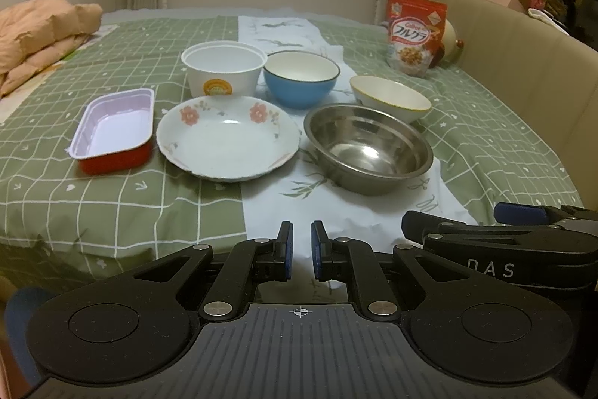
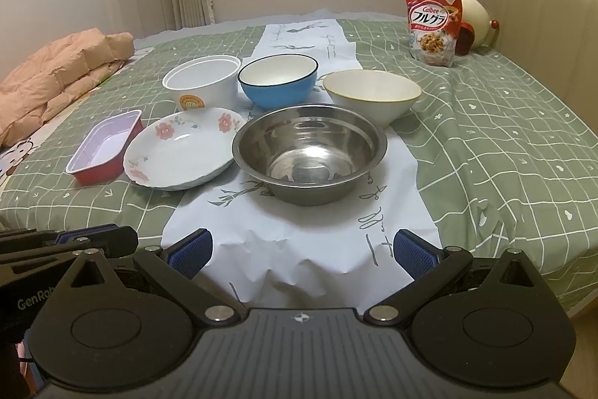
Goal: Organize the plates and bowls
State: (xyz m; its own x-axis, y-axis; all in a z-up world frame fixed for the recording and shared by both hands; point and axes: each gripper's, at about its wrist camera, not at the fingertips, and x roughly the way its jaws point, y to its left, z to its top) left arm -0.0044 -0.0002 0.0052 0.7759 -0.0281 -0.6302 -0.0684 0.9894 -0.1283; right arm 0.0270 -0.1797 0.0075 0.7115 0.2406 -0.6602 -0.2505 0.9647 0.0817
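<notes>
Left wrist view, on the bed: red tray (image 1: 114, 133), floral plate (image 1: 228, 137), steel bowl (image 1: 368, 146); paper bowl (image 1: 223, 68), blue bowl (image 1: 301, 77), cream bowl (image 1: 390, 98) behind (all empty). Left tool (image 1: 302, 251) nearly closed, right tool (image 2: 302, 251) spread wide, both holding nothing.

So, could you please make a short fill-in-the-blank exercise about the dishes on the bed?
1. The steel bowl holds ____.
2. The bowl between the white cup and the cream bowl is ____ outside.
3. The flowered plate lies between the steel bowl and the ____ tray.
4. The right gripper has its fingers ____.

Missing words: nothing; blue; red; open
</notes>
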